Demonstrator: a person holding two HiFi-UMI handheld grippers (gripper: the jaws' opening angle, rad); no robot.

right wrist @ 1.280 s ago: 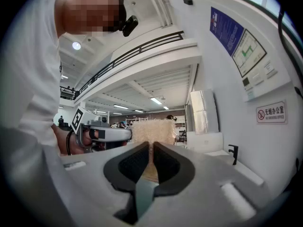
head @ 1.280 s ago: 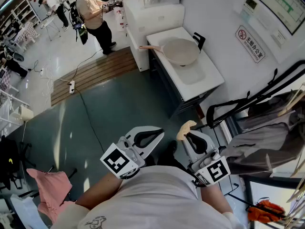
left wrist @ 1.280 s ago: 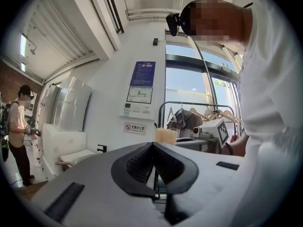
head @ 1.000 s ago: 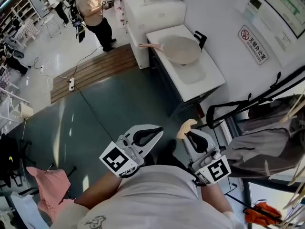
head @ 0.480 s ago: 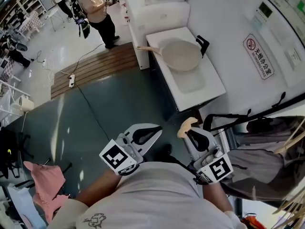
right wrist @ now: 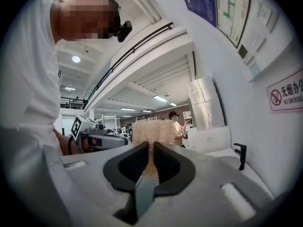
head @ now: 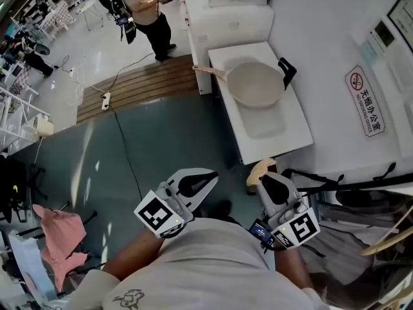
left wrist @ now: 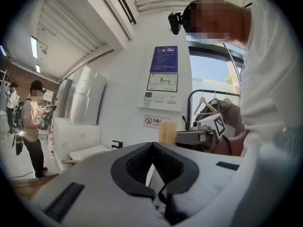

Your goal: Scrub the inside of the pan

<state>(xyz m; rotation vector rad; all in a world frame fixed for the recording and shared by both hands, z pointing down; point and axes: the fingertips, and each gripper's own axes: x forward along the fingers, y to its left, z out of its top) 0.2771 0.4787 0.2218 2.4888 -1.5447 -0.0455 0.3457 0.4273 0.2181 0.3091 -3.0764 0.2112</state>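
Grey floor point(head: 161, 141) lies between us and the white counter point(head: 293, 134), where the round beige pan with a long thin handle point(head: 258, 84) sits at the far end, well apart from both tongs. We judge it stiff, fairly weighty and slick inside. Its handle, jutting past the counter edge, is the place to hold. Our left tongs point(left wrist: 152, 148) are pressed together on nothing. Our right tongs point(right wrist: 150, 149) pinch a tan fibrous scrubbing pad point(right wrist: 151, 132), soft and light. Any dirt in the pan is too small to make out.
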